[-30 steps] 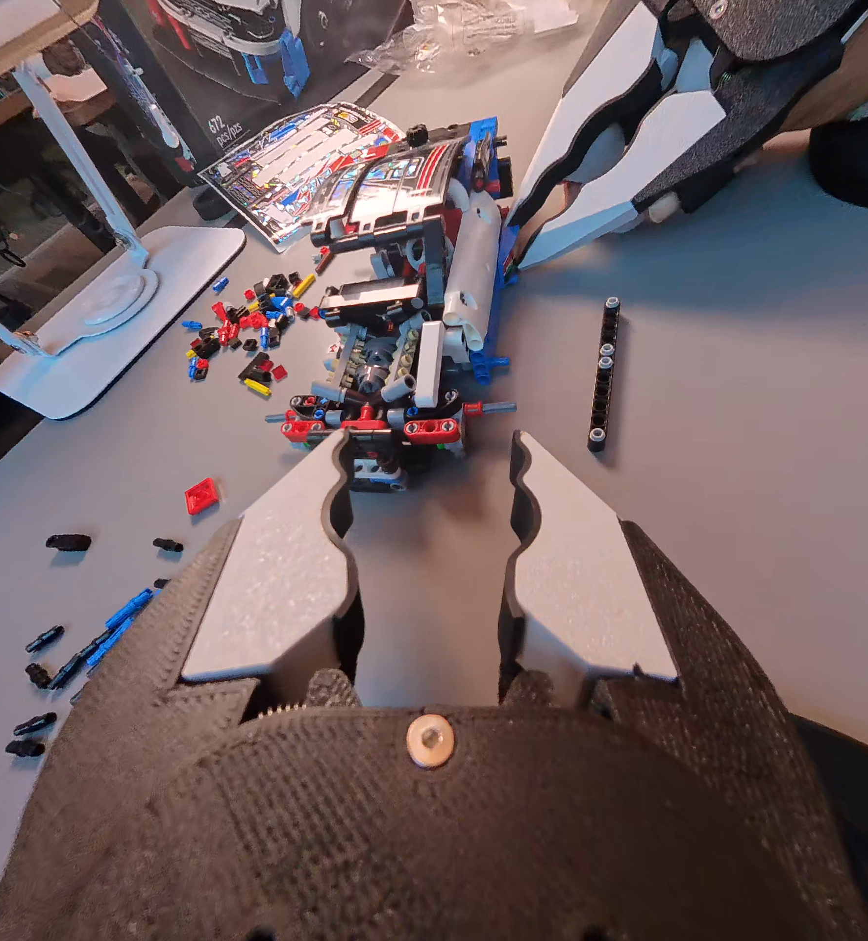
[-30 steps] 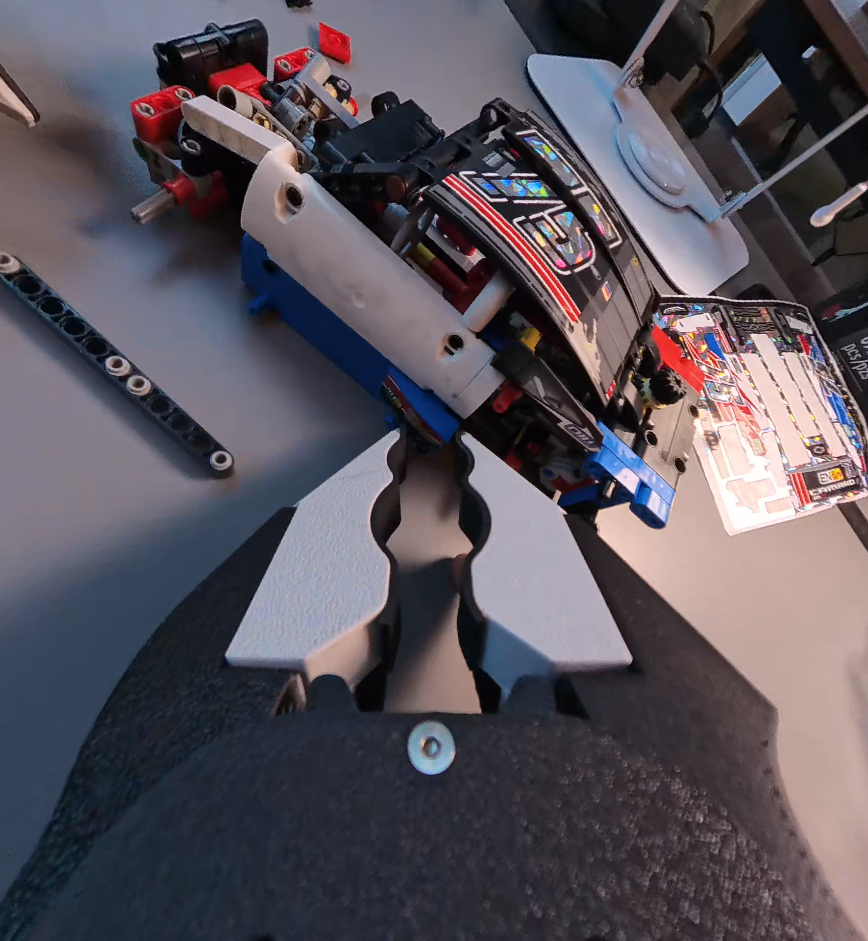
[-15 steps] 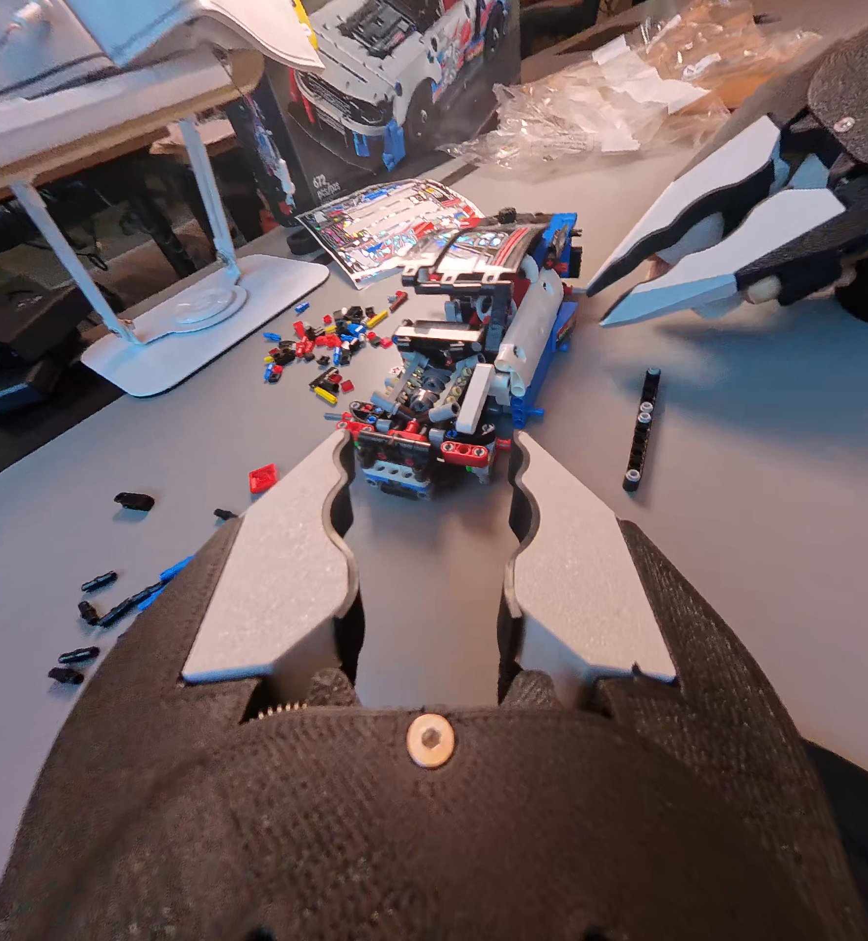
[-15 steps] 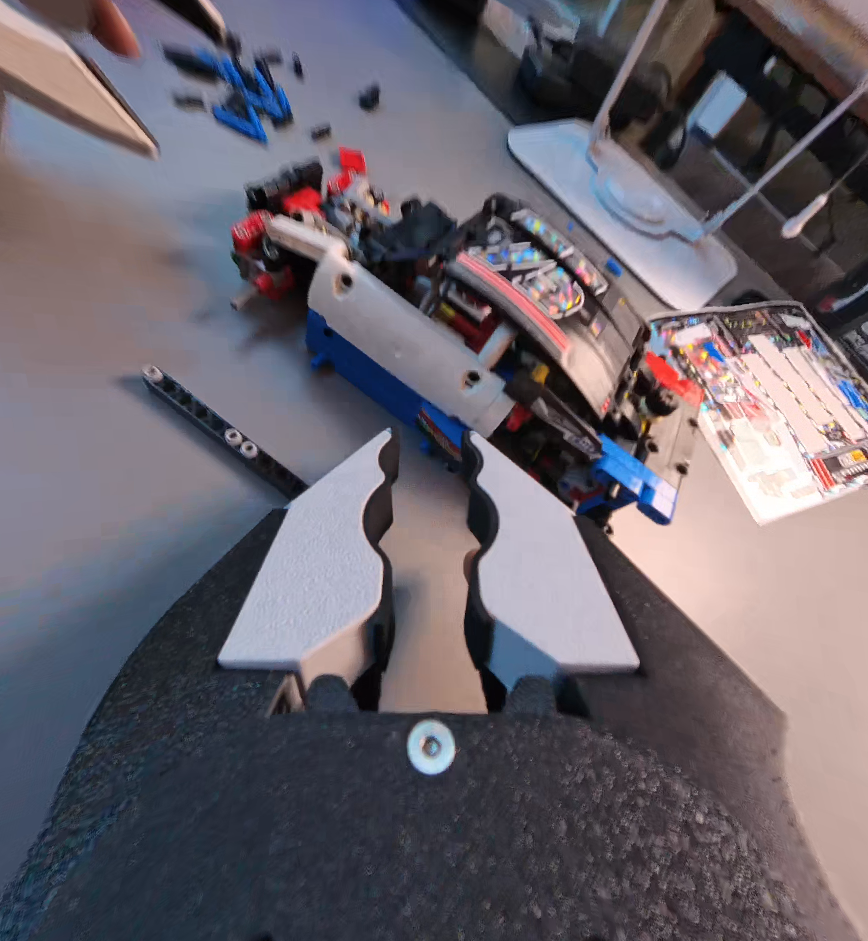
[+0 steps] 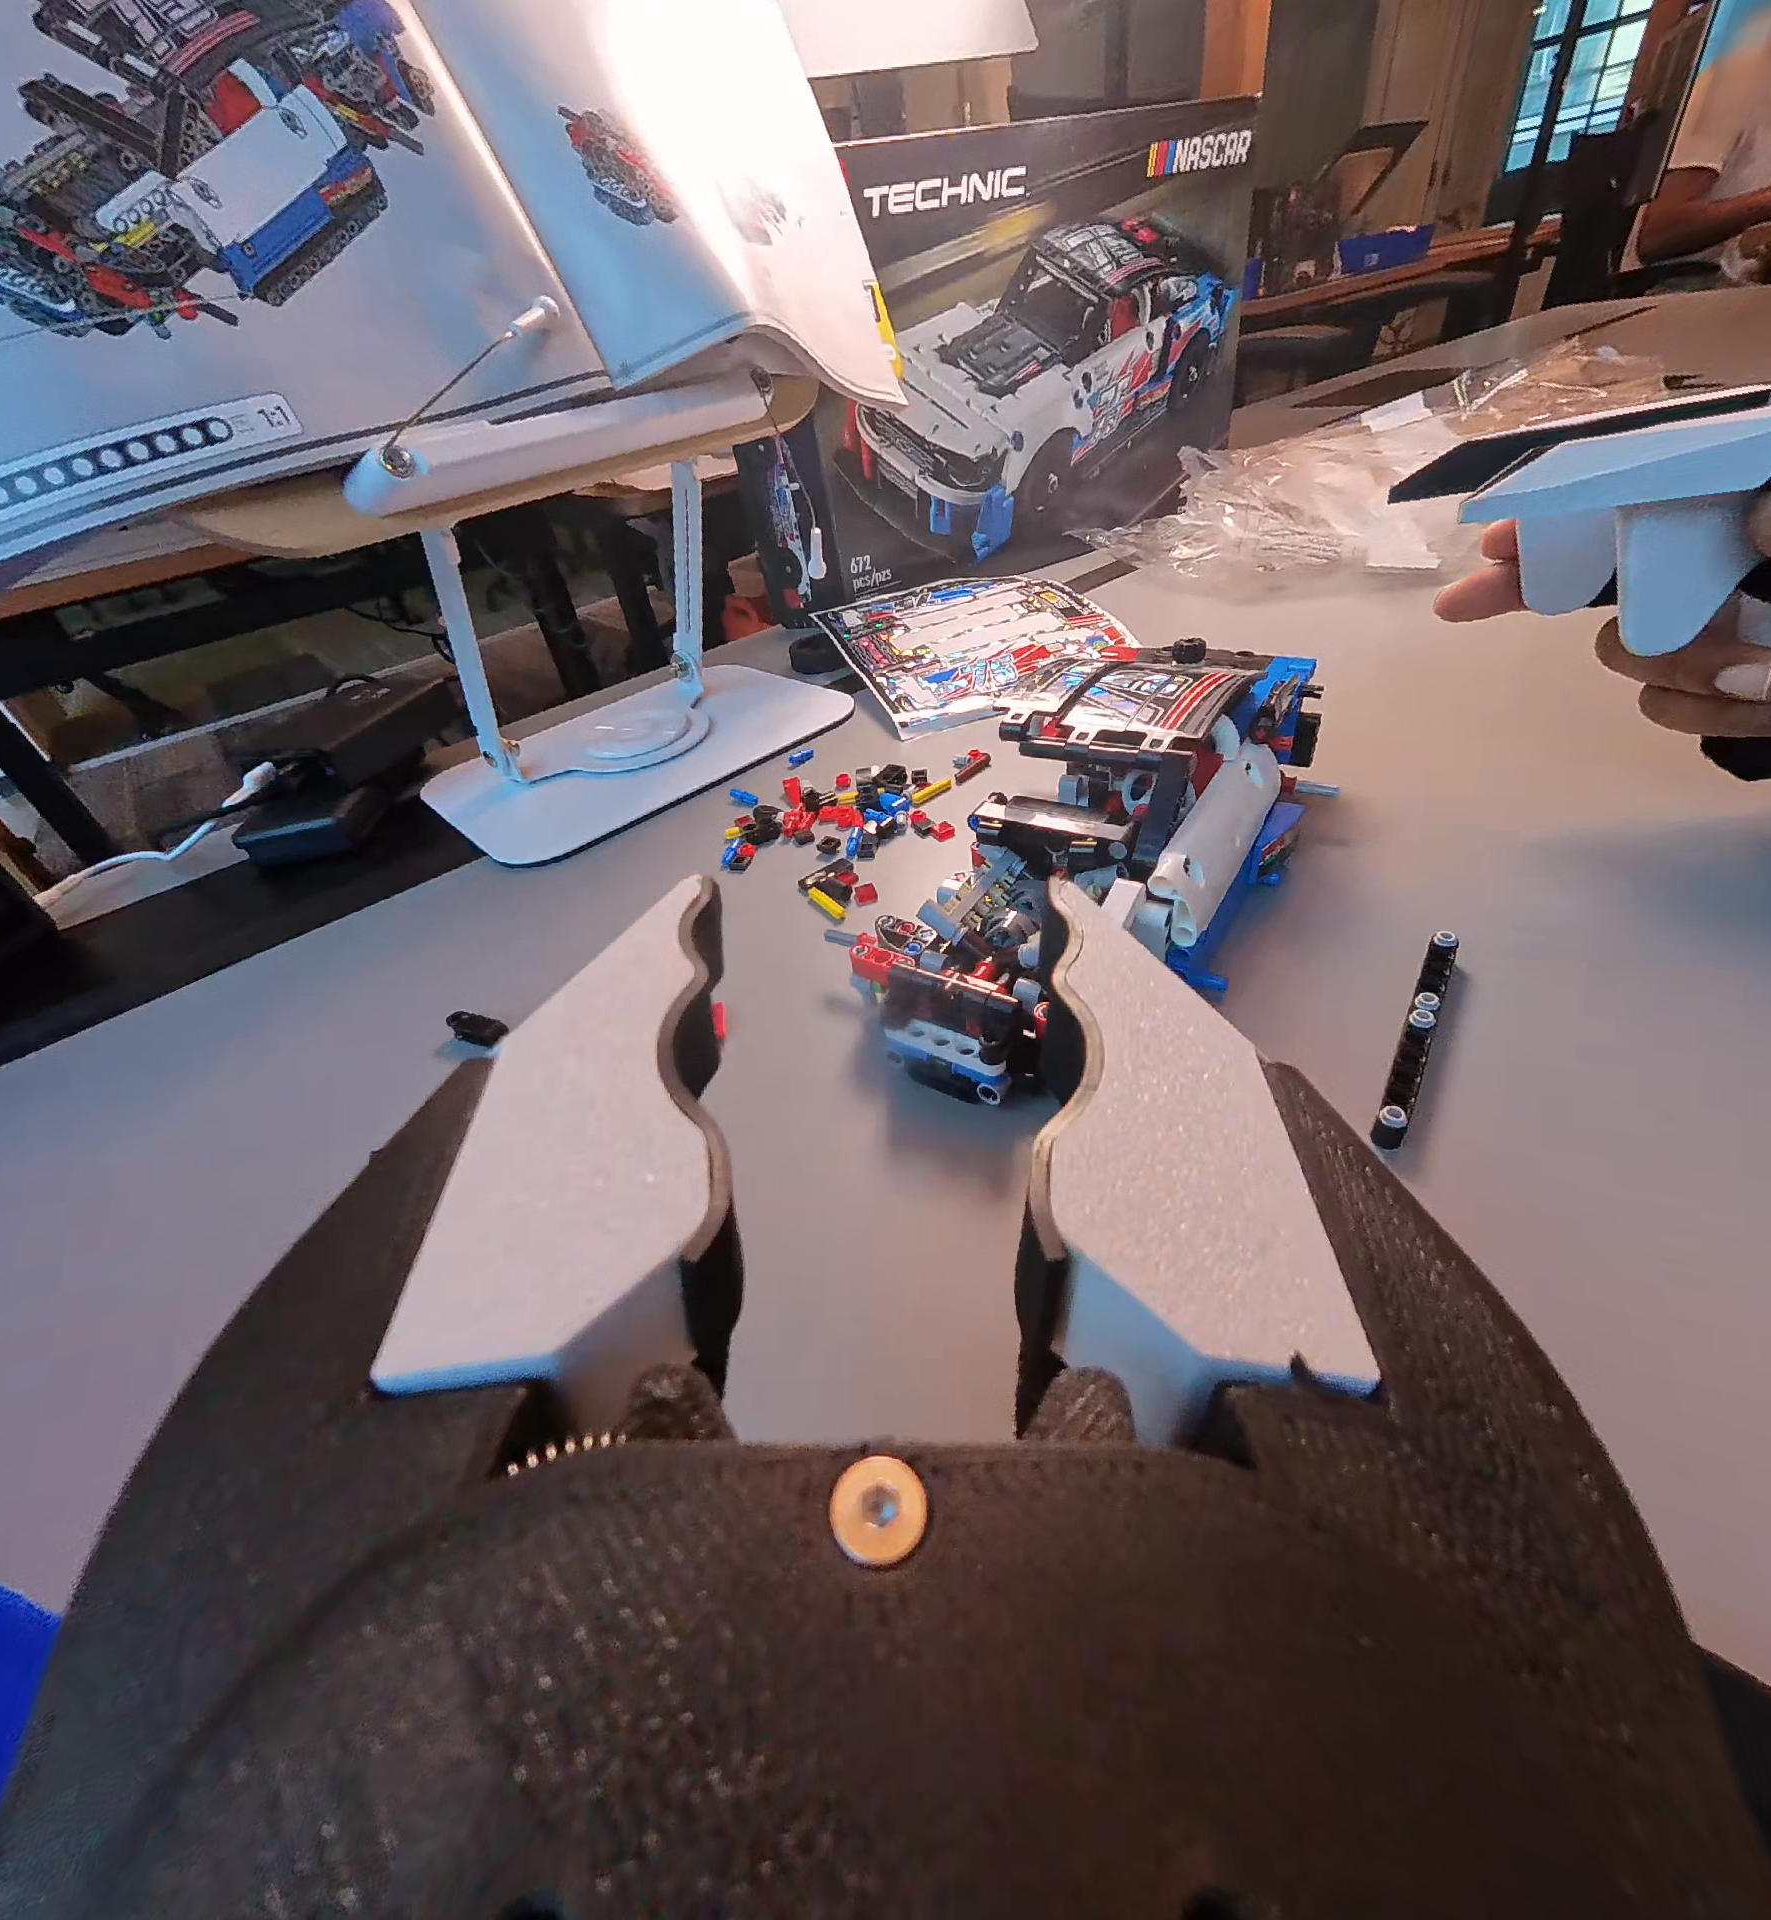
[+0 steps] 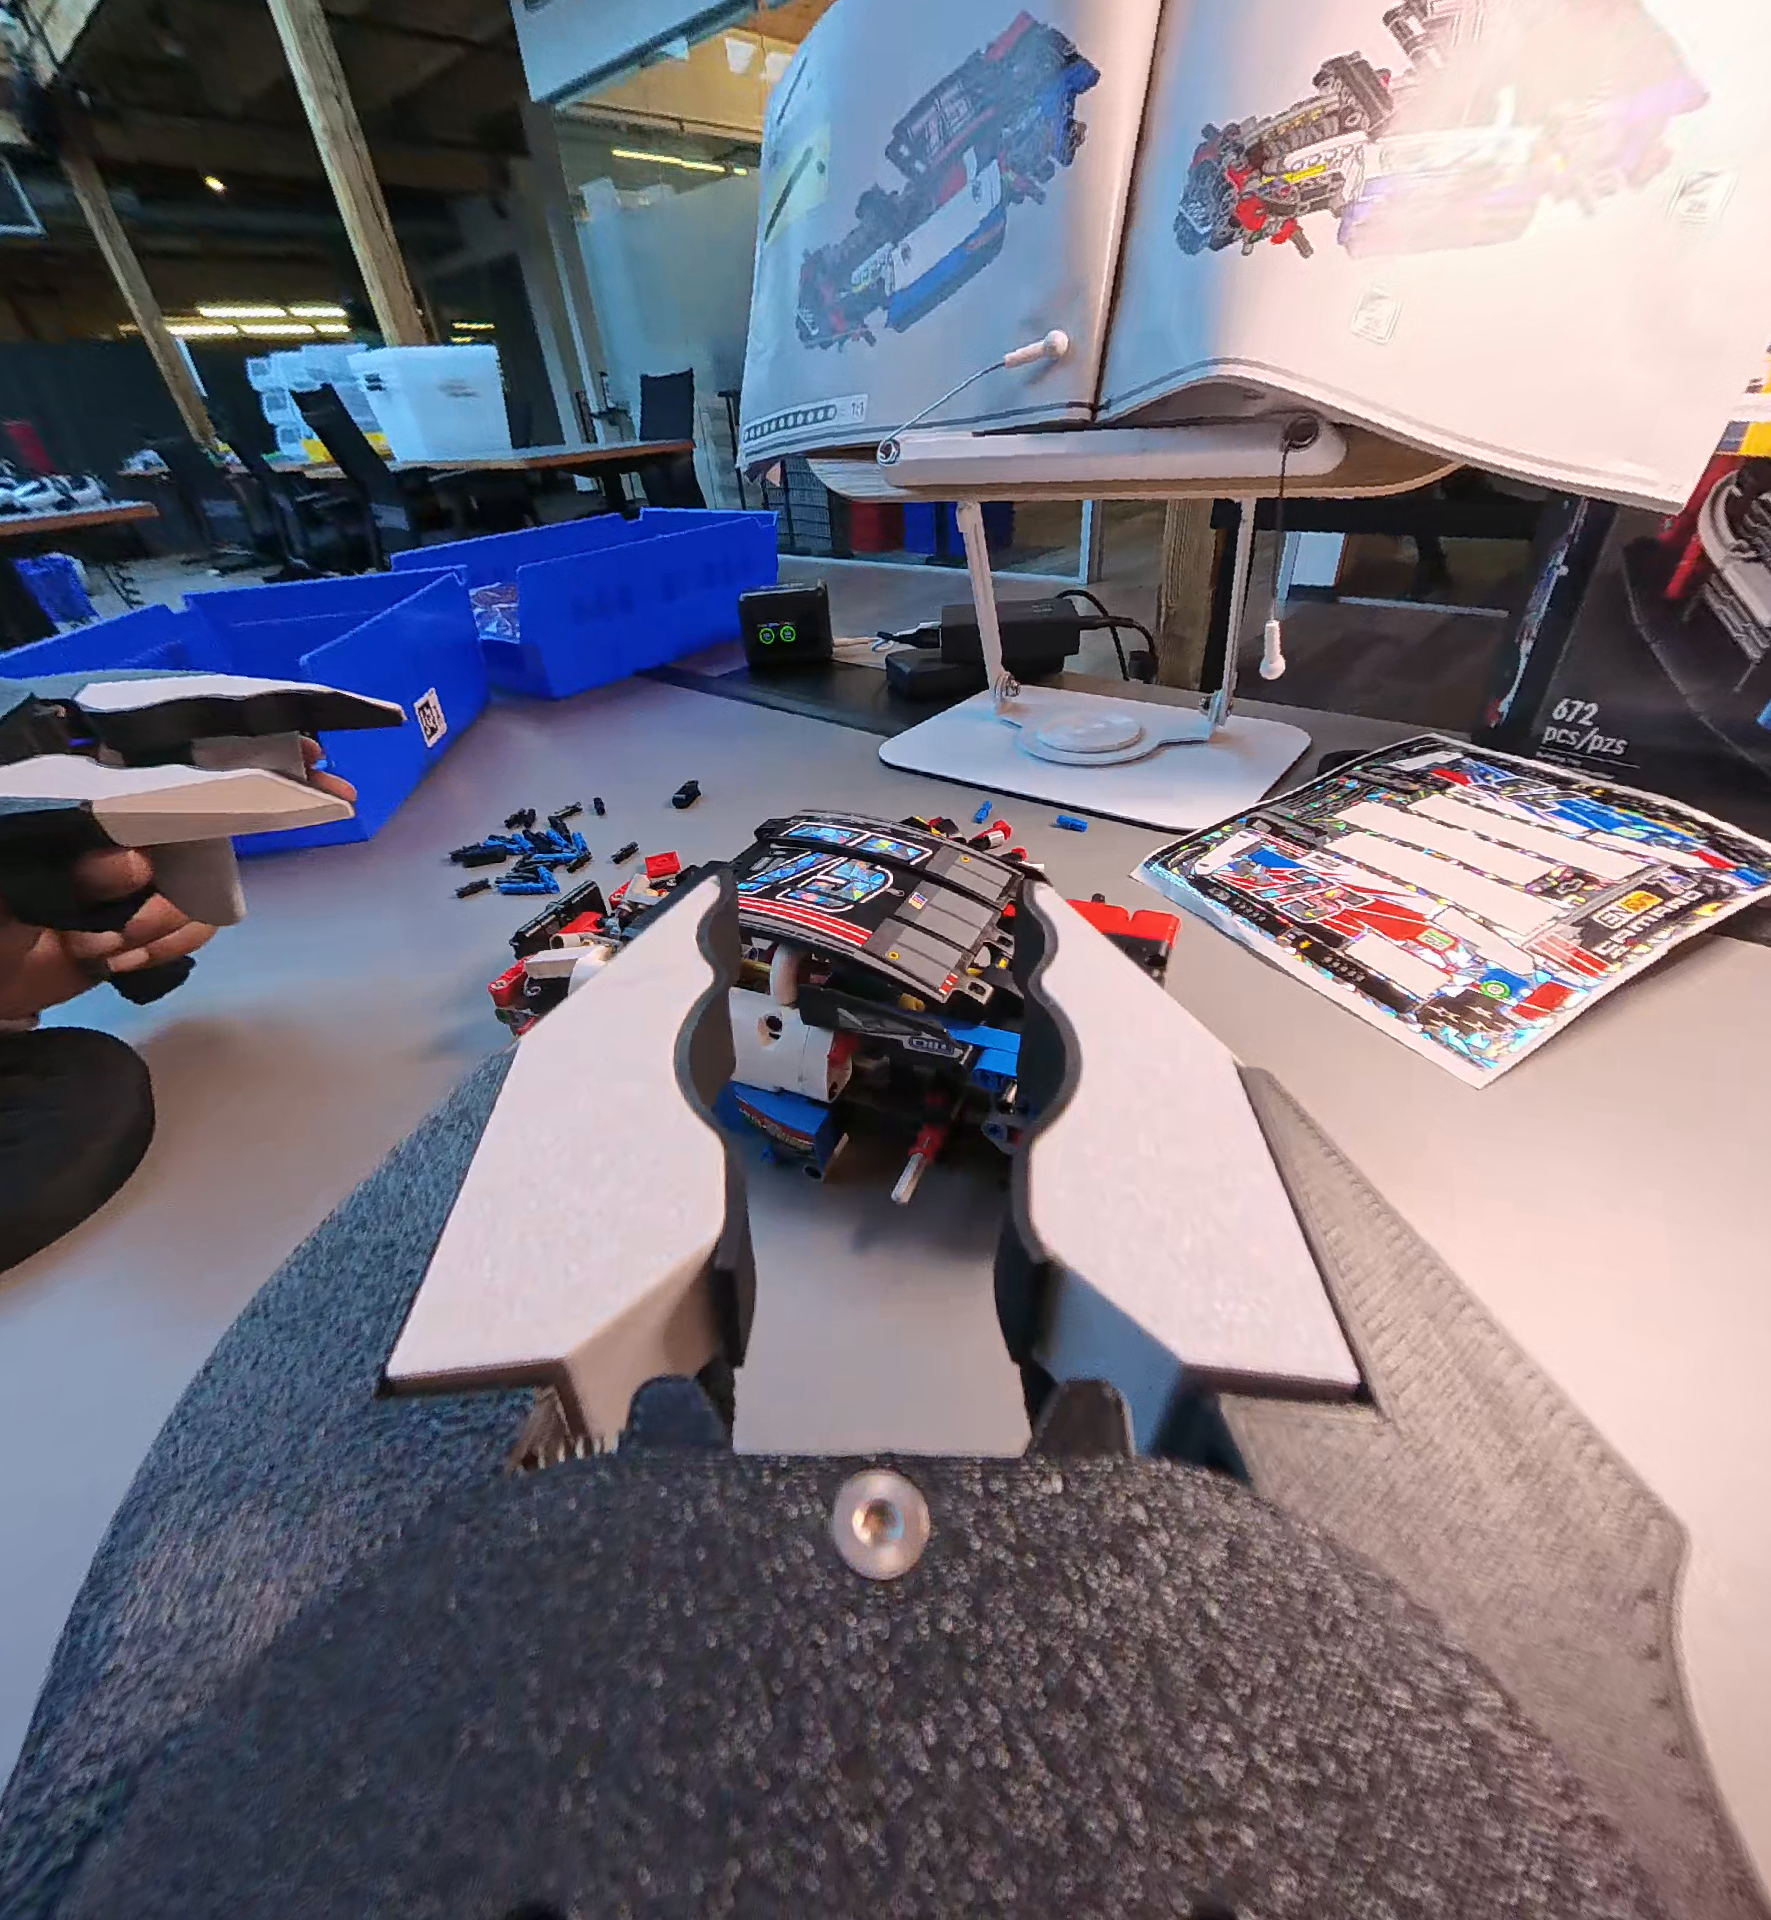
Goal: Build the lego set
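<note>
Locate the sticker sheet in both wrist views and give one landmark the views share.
Left wrist view: sticker sheet lies upper centre, just behind the half-built car.
Right wrist view: it lies at right, beside the car.
Shared landmark: the white book stand base.

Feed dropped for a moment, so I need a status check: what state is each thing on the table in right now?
Left gripper: open, empty.
Right gripper: open, empty.
Car model: partly built, resting on the table.
Black beam: loose, flat beside the car.
Instruction book: open on its stand.
Sticker sheet: flat on the table.
</note>
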`<state>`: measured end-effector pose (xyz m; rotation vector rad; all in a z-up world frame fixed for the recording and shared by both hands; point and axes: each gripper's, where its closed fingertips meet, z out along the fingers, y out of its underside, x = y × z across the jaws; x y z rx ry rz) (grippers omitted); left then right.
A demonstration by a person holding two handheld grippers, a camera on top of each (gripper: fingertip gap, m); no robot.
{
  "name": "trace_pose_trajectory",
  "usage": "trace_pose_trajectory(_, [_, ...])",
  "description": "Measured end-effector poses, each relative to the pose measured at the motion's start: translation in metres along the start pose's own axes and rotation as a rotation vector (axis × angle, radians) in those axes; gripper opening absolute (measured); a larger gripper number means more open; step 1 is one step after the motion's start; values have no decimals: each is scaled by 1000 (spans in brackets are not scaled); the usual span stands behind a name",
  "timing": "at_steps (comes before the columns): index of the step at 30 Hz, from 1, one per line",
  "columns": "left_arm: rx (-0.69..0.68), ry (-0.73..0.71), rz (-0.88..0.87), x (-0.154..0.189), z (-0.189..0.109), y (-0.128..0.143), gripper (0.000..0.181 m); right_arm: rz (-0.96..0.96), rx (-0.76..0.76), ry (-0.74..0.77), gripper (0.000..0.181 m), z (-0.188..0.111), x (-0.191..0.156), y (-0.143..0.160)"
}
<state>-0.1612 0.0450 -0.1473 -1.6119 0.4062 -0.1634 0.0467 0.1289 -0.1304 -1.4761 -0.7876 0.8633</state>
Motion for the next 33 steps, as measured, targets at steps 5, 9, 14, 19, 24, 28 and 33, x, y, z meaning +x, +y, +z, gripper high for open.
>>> trace_pose_trajectory(5, [29,-34,-24,-8,-4,-5,62,-23,12,14,52,-1,0,-3])
trace_pose_trajectory(9, [43,-48,-27,-10,-7,-8,61,-4,22,12,51,-3,3,-5])
trace_pose_trajectory(14, [56,-54,-49,-12,-8,-10,61,24,20,18,50,-4,8,-4])
trace_pose_trajectory(19, [68,-56,-48,-12,-10,-13,61,51,7,16,50,-3,12,-1])
trace_pose_trajectory(24, [71,-76,-38,-14,-10,-13,61,78,5,23,50,-3,17,1])
trace_pose_trajectory(28, [92,-94,-71,-21,-13,-16,61,86,20,36,49,-4,20,-2])
trace_pose_trajectory(33, [98,-108,-75,-24,-14,-15,59,96,18,32,49,-4,21,-1])
